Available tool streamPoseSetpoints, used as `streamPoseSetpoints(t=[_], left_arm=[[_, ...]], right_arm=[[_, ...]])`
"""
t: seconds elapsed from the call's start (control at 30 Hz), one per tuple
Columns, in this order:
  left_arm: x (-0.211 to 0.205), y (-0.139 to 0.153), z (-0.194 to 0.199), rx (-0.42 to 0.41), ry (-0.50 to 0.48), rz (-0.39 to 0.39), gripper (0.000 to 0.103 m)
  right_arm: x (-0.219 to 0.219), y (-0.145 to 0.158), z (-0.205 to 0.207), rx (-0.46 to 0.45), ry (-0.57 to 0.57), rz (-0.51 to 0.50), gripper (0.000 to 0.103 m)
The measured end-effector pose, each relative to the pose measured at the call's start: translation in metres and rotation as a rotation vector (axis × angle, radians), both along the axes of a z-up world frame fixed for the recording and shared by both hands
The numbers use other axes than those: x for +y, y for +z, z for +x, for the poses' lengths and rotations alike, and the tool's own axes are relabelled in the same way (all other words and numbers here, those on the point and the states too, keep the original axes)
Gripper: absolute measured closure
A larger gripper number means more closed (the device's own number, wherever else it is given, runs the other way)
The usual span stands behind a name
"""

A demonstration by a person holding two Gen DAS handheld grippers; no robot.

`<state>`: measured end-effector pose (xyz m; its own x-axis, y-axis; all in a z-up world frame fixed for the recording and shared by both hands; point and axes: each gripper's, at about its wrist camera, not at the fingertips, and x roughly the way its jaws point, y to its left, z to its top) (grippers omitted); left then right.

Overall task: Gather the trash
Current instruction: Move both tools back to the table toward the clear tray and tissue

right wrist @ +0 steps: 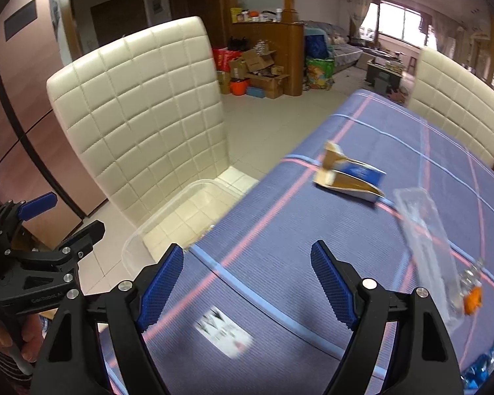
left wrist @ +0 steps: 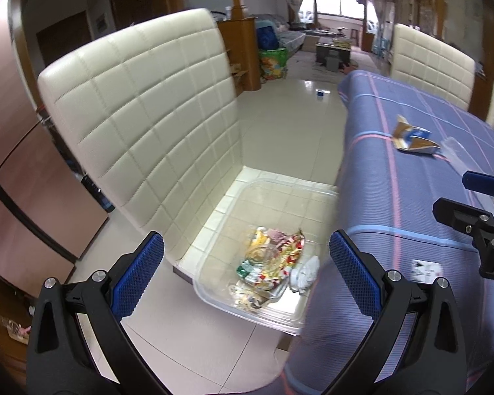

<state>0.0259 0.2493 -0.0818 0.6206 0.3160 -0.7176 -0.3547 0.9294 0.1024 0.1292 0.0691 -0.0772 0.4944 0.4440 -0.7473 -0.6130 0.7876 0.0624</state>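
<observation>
While the left gripper [left wrist: 247, 276] hangs with jaws apart over the clear bin [left wrist: 214, 299] of wrappers [left wrist: 273, 263] on the white chair [left wrist: 131, 105], the right gripper [right wrist: 247, 283] gapes empty above the blue tablecloth [right wrist: 362, 237], where a torn carton [right wrist: 349, 177] lies farther off

Left gripper [left wrist: 247, 273] spread wide, blue pads [left wrist: 138, 276] far apart, nothing between them. Right gripper [right wrist: 247, 286] just as wide, empty too. A hand [right wrist: 6, 335] grips the left handle, low at the left side.
</observation>
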Motion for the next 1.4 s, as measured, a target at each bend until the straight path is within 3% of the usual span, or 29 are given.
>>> streamPoseSetpoints(t=[0.27,0.47,0.73,1.03,1.4], left_arm=[[-0.063,0.01,0.016,0.0,-0.113,0.004,0.004],[-0.125,0.01,0.038,0.026,-0.229,-0.013,0.004],[-0.2,0.011,0.06,0.033,-0.341,-0.016,0.004],[-0.26,0.003,0.093,0.083,-0.401,-0.055,0.004],[-0.315,-0.021,0.137,0.152,-0.429,-0.019,0.004]], right_arm=[[-0.091,0.006,0.002,-0.024,-0.157,-0.007,0.025],[-0.193,0.007,0.006,-0.019,-0.356,0.019,0.025],[-0.298,0.005,0.002,-0.055,-0.578,0.026,0.025],[-0.356,-0.013,-0.002,-0.024,-0.665,0.036,0.025],[-0.374,-0.033,0.01,0.026,-0.665,0.037,0.025]])
